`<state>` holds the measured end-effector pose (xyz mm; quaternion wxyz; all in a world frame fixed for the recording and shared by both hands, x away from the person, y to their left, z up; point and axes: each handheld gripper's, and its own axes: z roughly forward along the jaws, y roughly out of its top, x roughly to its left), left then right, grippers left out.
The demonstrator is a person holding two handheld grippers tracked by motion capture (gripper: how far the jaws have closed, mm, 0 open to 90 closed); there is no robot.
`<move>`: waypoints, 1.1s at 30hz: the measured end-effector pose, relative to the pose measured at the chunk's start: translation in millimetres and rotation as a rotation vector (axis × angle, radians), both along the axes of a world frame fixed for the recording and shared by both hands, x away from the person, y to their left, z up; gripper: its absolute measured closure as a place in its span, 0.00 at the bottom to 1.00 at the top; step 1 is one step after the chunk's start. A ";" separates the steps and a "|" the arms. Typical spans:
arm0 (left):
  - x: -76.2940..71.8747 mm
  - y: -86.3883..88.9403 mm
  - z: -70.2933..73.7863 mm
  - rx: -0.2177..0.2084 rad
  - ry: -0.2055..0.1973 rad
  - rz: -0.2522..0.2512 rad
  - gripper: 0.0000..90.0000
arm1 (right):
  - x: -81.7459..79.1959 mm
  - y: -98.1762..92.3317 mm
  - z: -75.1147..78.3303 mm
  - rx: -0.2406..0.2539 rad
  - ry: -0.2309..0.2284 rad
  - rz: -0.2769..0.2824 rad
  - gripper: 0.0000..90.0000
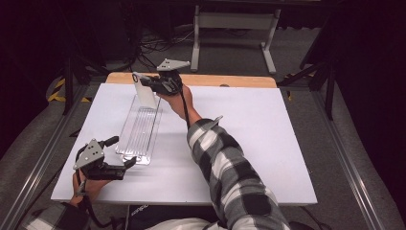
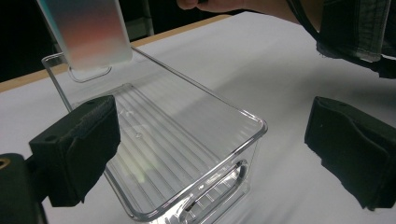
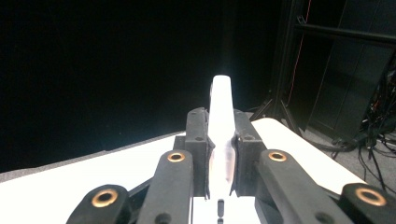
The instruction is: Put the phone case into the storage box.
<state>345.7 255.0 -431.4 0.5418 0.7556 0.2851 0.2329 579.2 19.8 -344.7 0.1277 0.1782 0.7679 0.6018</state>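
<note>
A long clear plastic bin lies lengthwise on the white table top, left of centre. My right gripper is shut on a flat frosted white panel, which hangs upright over the bin's far end. In the right gripper view the panel stands edge-on, pinched between the jaws of my right gripper. My left gripper is open at the bin's near end. In the left gripper view my left gripper has its jaws spread to either side of the bin's near corner, and the panel hangs beyond.
A plaid sleeve reaches across the table's middle. A wooden strip runs along the far edge. Metal rails flank the table, with a white stand and cables on the floor behind.
</note>
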 end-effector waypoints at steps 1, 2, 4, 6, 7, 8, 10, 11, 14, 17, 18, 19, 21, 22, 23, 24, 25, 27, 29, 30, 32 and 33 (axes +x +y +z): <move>-0.7 -0.1 0.4 0.001 -0.002 -0.002 0.05 | 1.0 0.8 -2.4 -0.008 0.004 0.000 0.90; -1.4 -0.4 0.7 0.002 0.000 -0.003 0.05 | 1.4 1.7 -5.1 -0.014 0.004 -0.006 0.90; -1.3 -1.3 0.2 0.002 -0.003 -0.006 0.05 | 2.7 2.0 -8.6 -0.021 0.007 -0.016 0.90; -1.2 -2.5 -0.1 0.006 -0.002 -0.007 0.05 | 4.6 1.2 -11.4 -0.026 0.008 -0.021 0.90; -1.4 -2.7 0.1 0.010 0.000 -0.010 0.05 | 5.3 0.9 -13.0 -0.024 0.017 -0.024 0.90; -1.6 -3.2 0.0 0.013 0.001 -0.011 0.05 | 6.2 0.4 -14.7 -0.023 0.024 -0.019 0.90; -2.2 -3.8 -0.4 0.015 -0.003 -0.010 0.05 | 7.2 -0.1 -17.9 -0.034 0.026 -0.019 0.89; -2.4 -3.9 -0.5 0.018 -0.005 -0.009 0.05 | 7.6 0.0 -20.1 -0.038 0.033 -0.022 0.89; -3.3 -3.9 -0.2 0.020 -0.006 -0.002 0.05 | 7.5 -0.6 -25.4 -0.050 0.034 -0.022 0.89; -3.7 -4.2 0.1 0.025 0.000 -0.002 0.05 | 7.6 -2.1 -28.3 -0.063 0.036 -0.028 0.89; -3.8 -4.2 -0.2 0.027 0.004 -0.004 0.05 | 7.8 -2.3 -29.2 -0.064 0.036 -0.028 0.89; -3.8 -4.2 -0.6 0.028 0.008 -0.006 0.05 | 8.1 -3.1 -30.0 -0.069 0.031 -0.030 0.89; -3.7 -4.1 -0.7 0.029 0.011 -0.007 0.05 | 9.0 -4.4 -31.7 -0.077 0.031 -0.032 0.89; -3.7 -4.0 -0.8 0.028 0.009 -0.006 0.05 | 9.0 -4.4 -31.7 -0.077 0.031 -0.032 0.89; -4.0 -3.4 -0.4 0.029 0.004 -0.003 0.05 | 9.7 -5.3 -34.3 -0.088 0.034 -0.037 0.89; -4.0 -3.4 -0.4 0.029 0.004 -0.003 0.05 | 9.7 -5.3 -34.3 -0.088 0.034 -0.037 0.89; -4.1 -3.4 -0.6 0.030 0.005 -0.002 0.05 | 10.6 -5.8 -37.2 -0.102 0.038 -0.042 0.89; -4.0 -3.3 -0.6 0.032 0.005 -0.002 0.05 | 11.1 -5.8 -40.0 -0.106 0.041 -0.045 0.89; -3.6 -2.9 -0.8 0.030 0.007 0.002 0.05 | 11.2 -5.9 -41.1 -0.108 0.041 -0.047 0.89; -3.4 -3.1 -1.2 0.023 0.003 0.004 0.05 | 11.4 -6.5 -41.8 -0.099 0.041 -0.049 0.89; -3.0 -3.0 -1.3 0.020 0.006 0.003 0.05 | 11.2 -6.9 -42.5 -0.096 0.036 -0.049 0.89; -2.9 -3.1 -1.3 0.022 0.005 0.002 0.05 | 11.0 -7.0 -42.8 -0.100 0.033 -0.048 0.88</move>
